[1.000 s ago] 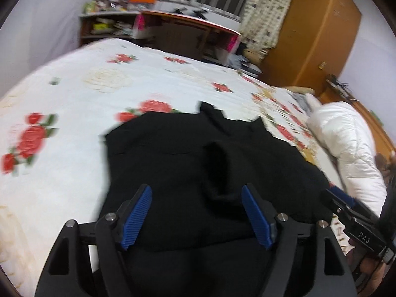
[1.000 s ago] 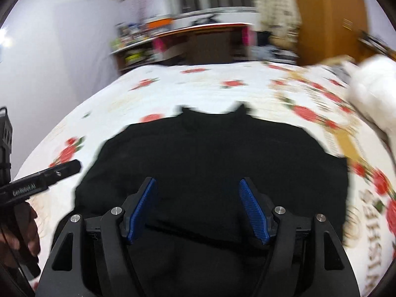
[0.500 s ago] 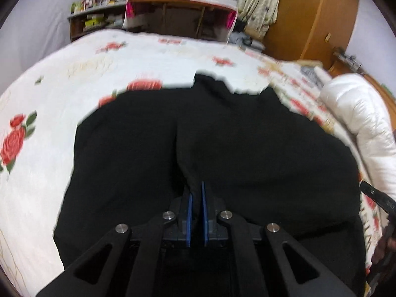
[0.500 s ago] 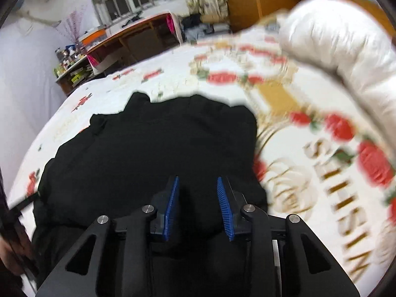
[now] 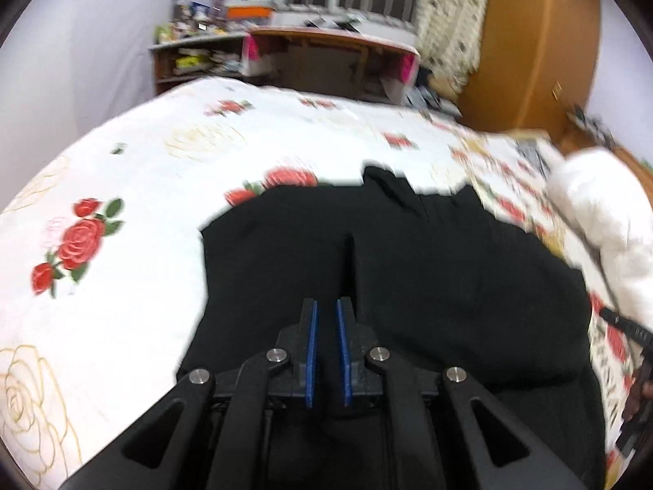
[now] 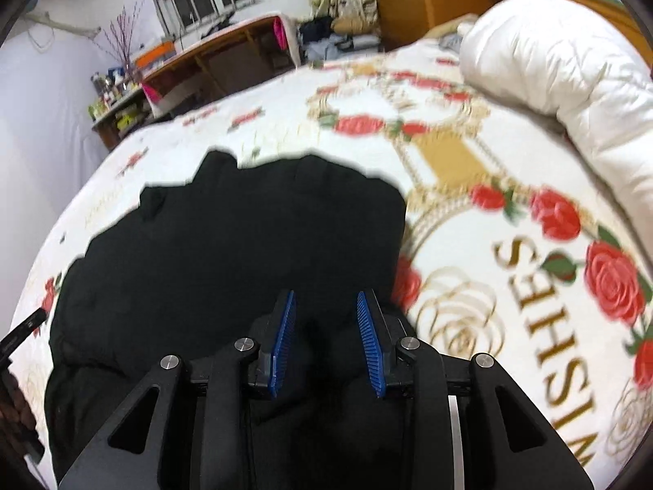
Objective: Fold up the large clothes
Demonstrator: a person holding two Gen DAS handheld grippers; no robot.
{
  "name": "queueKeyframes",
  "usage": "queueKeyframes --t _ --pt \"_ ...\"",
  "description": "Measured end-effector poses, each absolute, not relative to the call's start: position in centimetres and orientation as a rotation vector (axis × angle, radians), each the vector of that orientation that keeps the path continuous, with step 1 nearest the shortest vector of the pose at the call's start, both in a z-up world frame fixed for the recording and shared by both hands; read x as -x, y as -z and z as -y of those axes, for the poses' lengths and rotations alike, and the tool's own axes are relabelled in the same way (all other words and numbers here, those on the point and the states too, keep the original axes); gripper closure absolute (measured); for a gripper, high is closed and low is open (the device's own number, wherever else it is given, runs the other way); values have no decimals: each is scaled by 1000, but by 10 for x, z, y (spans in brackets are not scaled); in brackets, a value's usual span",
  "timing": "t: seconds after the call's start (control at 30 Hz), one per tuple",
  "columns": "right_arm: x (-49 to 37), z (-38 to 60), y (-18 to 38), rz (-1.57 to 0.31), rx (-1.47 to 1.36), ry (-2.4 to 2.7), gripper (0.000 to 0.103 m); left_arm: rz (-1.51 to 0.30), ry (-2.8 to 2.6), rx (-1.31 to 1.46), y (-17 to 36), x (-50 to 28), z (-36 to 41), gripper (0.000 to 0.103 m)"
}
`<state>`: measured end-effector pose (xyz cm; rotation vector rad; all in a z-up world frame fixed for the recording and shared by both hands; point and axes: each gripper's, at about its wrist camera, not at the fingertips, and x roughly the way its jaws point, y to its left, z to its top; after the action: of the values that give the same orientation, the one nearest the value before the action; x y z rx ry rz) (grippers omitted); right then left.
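Bed (image 5: 134,188) covered by a white rose-print sheet, with a rolled white duvet (image 6: 563,65) along its right edge and a desk (image 5: 334,57) beyond its far side. Black garment (image 5: 428,269) spread across the near half of the sheet, its collar toward the desk. Left gripper (image 5: 326,318), jaws nearly together, pinching a thin fold of the near hem; right gripper (image 6: 324,318), jaws part-way apart, clamped on a thicker bunch of the same cloth
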<state>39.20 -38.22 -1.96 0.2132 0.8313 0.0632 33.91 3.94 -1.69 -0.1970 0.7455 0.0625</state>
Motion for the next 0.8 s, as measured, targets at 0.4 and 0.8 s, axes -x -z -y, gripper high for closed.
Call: queueKeyframes --t 0.4,0.8 --pt "-467 373 62 -928 -150 -23 74 -853 17 52 81 -449 13 91" --pt "-420 368 30 -839 -154 -48 75 -769 28 69 55 -409 -2 93"
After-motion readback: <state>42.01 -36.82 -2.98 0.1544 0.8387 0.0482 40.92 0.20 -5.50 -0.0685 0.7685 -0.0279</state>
